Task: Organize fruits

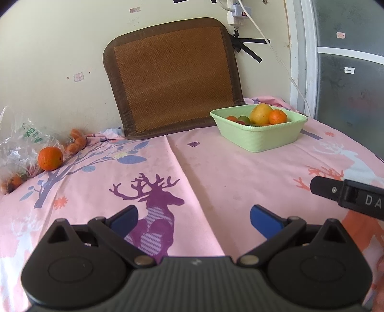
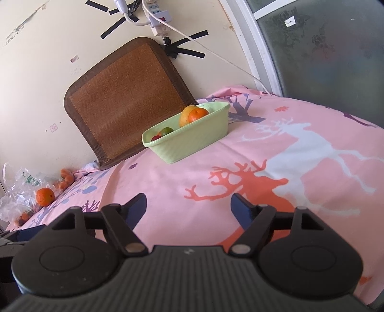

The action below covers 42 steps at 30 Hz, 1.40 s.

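Note:
A light green basket (image 1: 260, 138) (image 2: 192, 144) stands on the pink sheet at the back. In it lie a yellow mango (image 1: 260, 112) (image 2: 184, 116), an orange (image 1: 278, 117) (image 2: 197, 114) and smaller green and red fruits. A loose orange (image 1: 50, 158) (image 2: 45, 196) rests at the far left beside a clear plastic bag (image 1: 19, 144) (image 2: 16, 194). My left gripper (image 1: 193, 217) hovers open over the purple deer print, nothing between its blue pads. My right gripper (image 2: 189, 207) is open too, empty, over the orange deer print; part of it shows in the left wrist view (image 1: 348, 195).
Small orange pieces (image 1: 76, 141) (image 2: 64, 180) lie by the bag near the wall. A brown woven mat (image 1: 172, 79) (image 2: 124, 100) leans against the wall behind the basket. A power strip and white cable (image 2: 158, 19) hang above. A frosted glass door (image 2: 324, 48) stands on the right.

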Motion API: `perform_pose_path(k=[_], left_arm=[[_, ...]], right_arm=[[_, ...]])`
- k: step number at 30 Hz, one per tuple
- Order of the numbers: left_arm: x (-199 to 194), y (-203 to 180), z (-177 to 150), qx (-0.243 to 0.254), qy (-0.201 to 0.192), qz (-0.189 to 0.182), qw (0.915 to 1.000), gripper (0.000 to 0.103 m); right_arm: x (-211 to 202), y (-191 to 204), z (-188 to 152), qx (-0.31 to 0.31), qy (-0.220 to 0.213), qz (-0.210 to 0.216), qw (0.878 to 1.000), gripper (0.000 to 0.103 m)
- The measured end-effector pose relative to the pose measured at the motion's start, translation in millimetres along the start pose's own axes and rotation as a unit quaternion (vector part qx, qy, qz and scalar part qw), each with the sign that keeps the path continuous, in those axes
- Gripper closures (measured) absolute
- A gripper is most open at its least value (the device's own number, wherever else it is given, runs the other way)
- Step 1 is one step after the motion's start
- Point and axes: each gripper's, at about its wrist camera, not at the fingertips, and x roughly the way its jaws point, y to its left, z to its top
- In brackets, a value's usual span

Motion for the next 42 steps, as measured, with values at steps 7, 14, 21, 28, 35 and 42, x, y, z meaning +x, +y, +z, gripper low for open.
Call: perform_pose_path(k=[7, 14, 21, 28, 35, 42], left_arm=[[-4, -8, -3, 0.029, -0.013, 0.015, 0.9994, 0.000], [-5, -13, -4, 0.040, -0.003, 0.024, 0.9989, 0.000], [-5, -8, -3, 0.027, 0.017, 0.020, 0.9993, 0.000], [-4, -5, -3, 0.023, 0.028, 0.018, 0.9992, 0.000], [-3, -3, -3, 0.017, 0.036, 0.020, 0.9990, 0.000], [-2, -1, -2, 0.010, 0.040, 0.028, 0.9987, 0.000]], right_arm=[[1, 2, -2, -0.002, 0.004, 0.001, 1.000, 0.023], [-1, 2, -2, -0.003, -0.002, -0.002, 1.000, 0.023], [-3, 3, -3, -0.002, -0.003, -0.003, 1.000, 0.022], [-3, 5, -4, -0.002, -0.003, -0.002, 1.000, 0.022], [-2, 4, -4, -0.002, 0.000, 0.000, 1.000, 0.021], [-2, 3, -4, -0.001, 0.002, 0.001, 1.000, 0.020]])
